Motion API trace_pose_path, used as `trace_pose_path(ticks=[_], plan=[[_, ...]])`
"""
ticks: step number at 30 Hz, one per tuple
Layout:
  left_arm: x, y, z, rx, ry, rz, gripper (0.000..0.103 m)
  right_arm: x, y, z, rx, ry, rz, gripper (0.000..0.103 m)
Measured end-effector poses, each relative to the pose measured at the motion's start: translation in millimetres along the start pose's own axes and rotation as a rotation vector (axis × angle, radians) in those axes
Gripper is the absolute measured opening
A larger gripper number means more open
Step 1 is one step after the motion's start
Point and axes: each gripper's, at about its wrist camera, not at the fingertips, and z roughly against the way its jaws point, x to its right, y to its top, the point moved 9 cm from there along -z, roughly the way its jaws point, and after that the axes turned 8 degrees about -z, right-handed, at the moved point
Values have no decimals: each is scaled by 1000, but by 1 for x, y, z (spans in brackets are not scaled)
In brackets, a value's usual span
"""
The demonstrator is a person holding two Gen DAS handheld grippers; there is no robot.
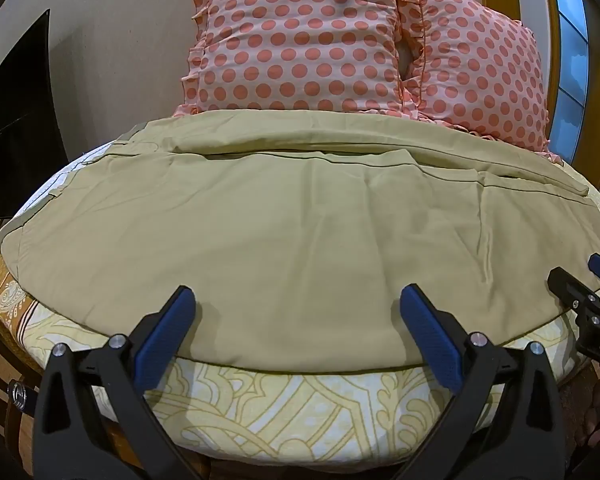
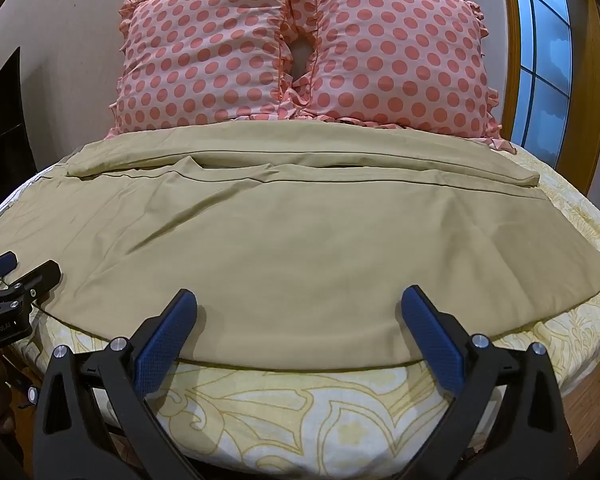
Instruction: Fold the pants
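Khaki pants (image 1: 284, 216) lie flat across the bed, legs running sideways, one leg folded over the other; they also show in the right wrist view (image 2: 284, 240). My left gripper (image 1: 298, 300) is open and empty, hovering at the pants' near edge. My right gripper (image 2: 300, 302) is open and empty at the same near edge, further right. The right gripper shows at the right edge of the left wrist view (image 1: 588, 280); the left gripper shows at the left edge of the right wrist view (image 2: 20, 268).
A yellow patterned bedsheet (image 2: 300, 408) covers the bed. Two pink polka-dot pillows (image 2: 220, 52) (image 2: 400, 56) lean at the headboard behind the pants. A window with a wooden frame (image 2: 548, 60) is at right. A dark object (image 1: 16, 120) stands at left.
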Motion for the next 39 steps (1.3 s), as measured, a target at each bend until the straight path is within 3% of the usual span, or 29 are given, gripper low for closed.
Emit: trace_pose_path(ticks=[39], plan=[[0,0,0,5,1,-1,101,0,-1,0,5,1,0,102]])
